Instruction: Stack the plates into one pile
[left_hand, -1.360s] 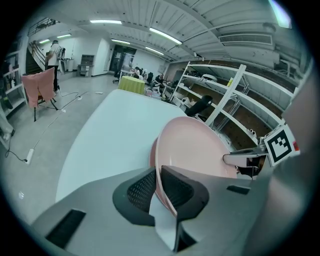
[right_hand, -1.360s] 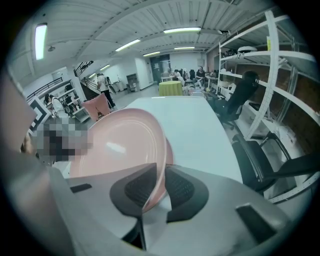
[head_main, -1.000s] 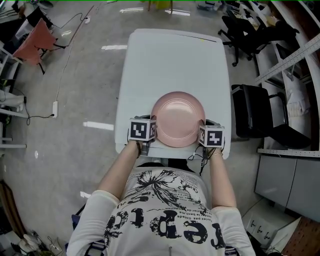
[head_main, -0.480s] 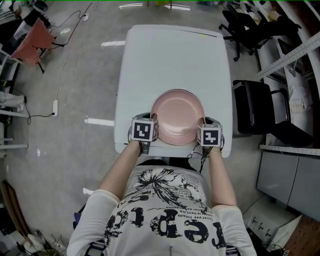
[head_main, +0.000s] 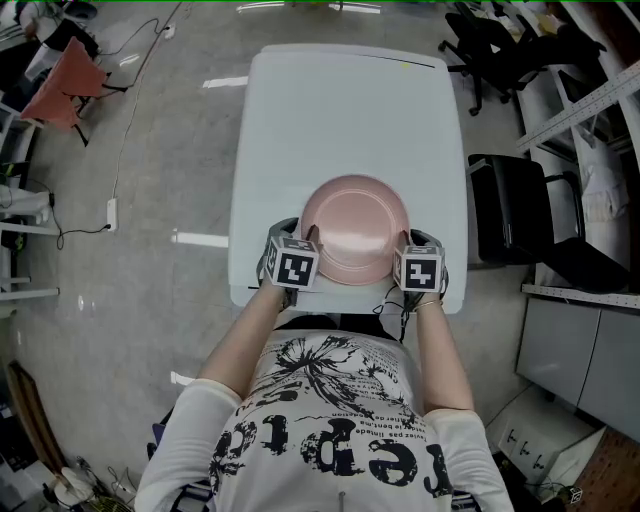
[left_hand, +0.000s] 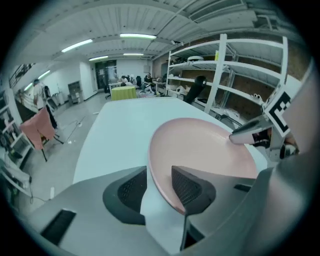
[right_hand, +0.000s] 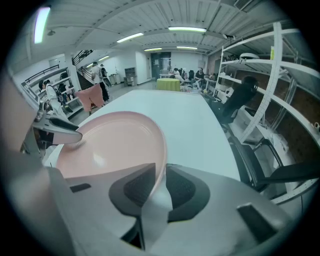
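Note:
A pink plate (head_main: 355, 225) sits near the front edge of the white table (head_main: 350, 110), and whether more plates lie under it cannot be told. My left gripper (head_main: 305, 243) is at its left rim. In the left gripper view the plate (left_hand: 205, 150) has its rim between the jaws of the left gripper (left_hand: 159, 187), which have just been opening, and a gap shows beside the rim. My right gripper (head_main: 405, 246) is at the right rim. The right gripper view shows the right gripper (right_hand: 161, 189) shut on the plate (right_hand: 115, 145) at its edge.
The table's front edge runs just under both grippers, close to the person's body. Black office chairs (head_main: 520, 210) stand to the right of the table. A chair draped in pink cloth (head_main: 60, 85) is on the floor at far left. Metal shelving (left_hand: 225, 75) lines the right side.
The left gripper's marker cube has rolled a little and now sits tilted. The plate and the right gripper hold the same place by the table's front edge.

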